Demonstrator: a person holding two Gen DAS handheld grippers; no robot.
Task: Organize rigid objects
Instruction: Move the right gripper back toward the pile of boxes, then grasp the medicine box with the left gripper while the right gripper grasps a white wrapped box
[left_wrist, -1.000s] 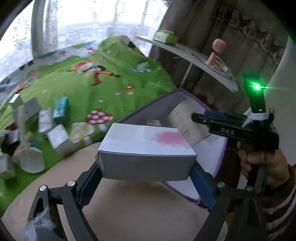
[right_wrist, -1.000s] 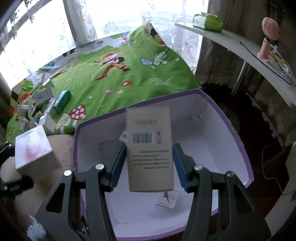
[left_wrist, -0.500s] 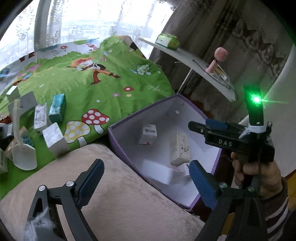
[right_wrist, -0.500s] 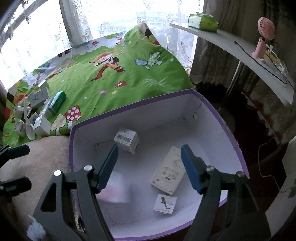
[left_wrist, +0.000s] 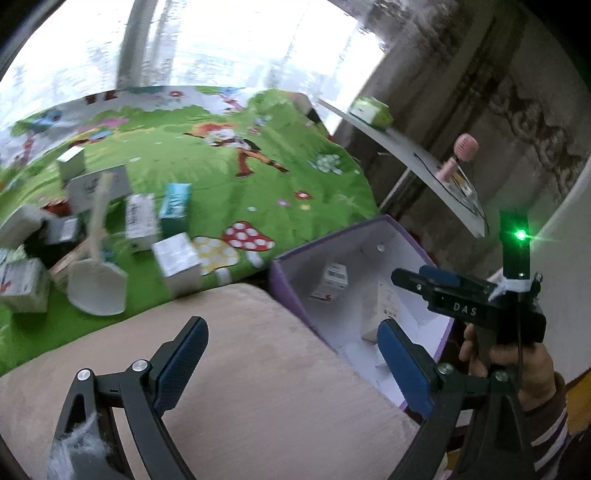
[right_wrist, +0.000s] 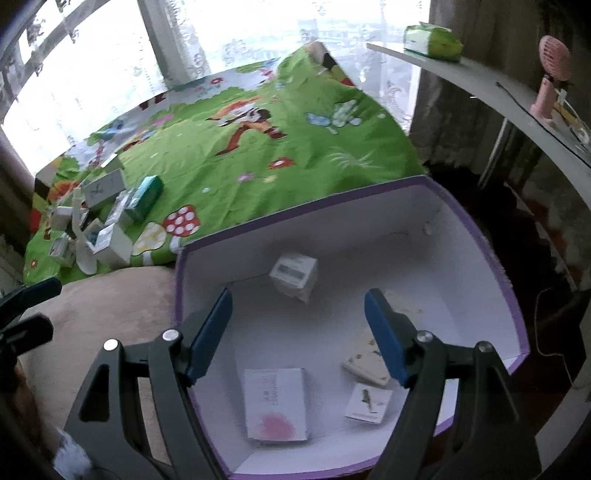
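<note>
Now, contents of the purple-rimmed white cardboard bin (right_wrist: 480, 236), as seen down my right tongs (right_wrist: 299, 332): one flat white box with a pink blot (right_wrist: 275, 402), lying face up on the floor of the bin near the left wall; one beige oblong carton (right_wrist: 365, 363), lying flat beside it, partly behind my right pad; one small white barcode-labelled box (right_wrist: 293, 275), tilted against the back wall; one small white card (right_wrist: 367, 402) near the front.

Change since a second ago: the pink-blotted box was pinched in my left tongs (left_wrist: 291, 358) and the beige carton in my right; both now lie inside the bin, released. Right tongs: jaws have just been opening, stand spread over the bin, nothing between the pads. Left tongs: spread wide, nothing between them, hanging over the tan plush cushion (left_wrist: 258, 387) just beside the bin and swung away from it toward the bed.

Remaining stock, not yet filed: a cluster of small cartons on the green cartoon-print bedspread (left_wrist: 221, 173), among them a teal box (left_wrist: 175, 206), a white box by the mushroom print (left_wrist: 177, 260) and a white plastic scoop (left_wrist: 96, 280); the rest too blurred to itemise.

Judgement: two items more are filed, both tongs are free, and the next entry calls for a reach back to that cluster. Task well short of done.
</note>
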